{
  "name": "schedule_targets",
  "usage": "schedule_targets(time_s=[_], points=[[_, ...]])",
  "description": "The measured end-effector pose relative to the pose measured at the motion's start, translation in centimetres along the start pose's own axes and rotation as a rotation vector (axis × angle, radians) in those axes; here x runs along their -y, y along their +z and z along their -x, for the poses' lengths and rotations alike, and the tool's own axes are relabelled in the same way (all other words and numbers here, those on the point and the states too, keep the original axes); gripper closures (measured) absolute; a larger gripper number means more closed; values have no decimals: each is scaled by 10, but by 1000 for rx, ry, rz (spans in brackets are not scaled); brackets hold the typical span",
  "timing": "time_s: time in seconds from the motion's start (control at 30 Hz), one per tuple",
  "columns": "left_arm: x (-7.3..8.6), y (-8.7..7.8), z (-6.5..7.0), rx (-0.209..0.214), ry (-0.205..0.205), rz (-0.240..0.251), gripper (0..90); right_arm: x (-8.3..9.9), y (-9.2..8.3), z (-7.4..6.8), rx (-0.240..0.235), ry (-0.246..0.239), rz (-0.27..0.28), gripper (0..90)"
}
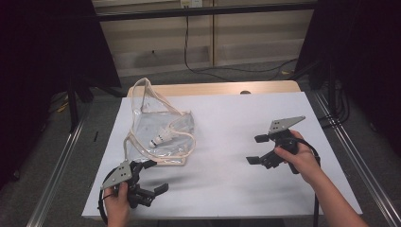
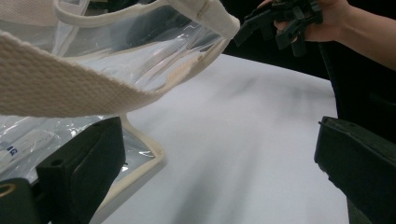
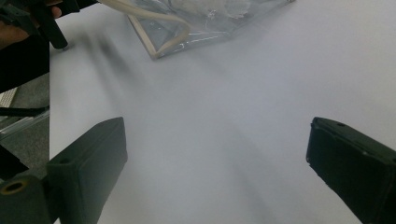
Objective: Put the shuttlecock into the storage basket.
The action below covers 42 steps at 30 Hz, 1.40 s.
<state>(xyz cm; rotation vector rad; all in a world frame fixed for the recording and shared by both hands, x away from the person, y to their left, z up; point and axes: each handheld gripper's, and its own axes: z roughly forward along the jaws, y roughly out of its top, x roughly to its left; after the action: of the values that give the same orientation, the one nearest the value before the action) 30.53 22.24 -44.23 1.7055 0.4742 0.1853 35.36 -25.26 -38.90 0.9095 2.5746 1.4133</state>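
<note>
— What's my worktop (image 1: 246,123) like?

— White sheet over pale wood; the wood shows as a strip along the far edge.

— And what lies on it?

— A clear plastic bag (image 1: 163,135) with cream webbing trim and straps, lying in the left half, nearer the left edge than the middle. Its near corner reaches toward the near left corner. Something small and white sits inside the bag.

— The right half?

— Bare white sheet.
</note>
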Motion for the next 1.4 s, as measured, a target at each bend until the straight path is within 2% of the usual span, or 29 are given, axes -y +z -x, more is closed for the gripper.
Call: schedule_targets(time_s=[0.67, 0.8, 0.93, 1.4], points=[[0, 0, 0, 0, -1, -1, 21, 22, -7, 2, 11, 24, 5, 47], [0, 0, 0, -1, 0, -2, 20, 26, -9, 3, 27, 21, 5, 47], [0, 0, 0, 0, -1, -1, 21, 30, -12, 3, 26, 30, 19, 46], [0, 1, 0, 1, -3, 1, 20, 40, -15, 1, 29, 36, 19, 45]])
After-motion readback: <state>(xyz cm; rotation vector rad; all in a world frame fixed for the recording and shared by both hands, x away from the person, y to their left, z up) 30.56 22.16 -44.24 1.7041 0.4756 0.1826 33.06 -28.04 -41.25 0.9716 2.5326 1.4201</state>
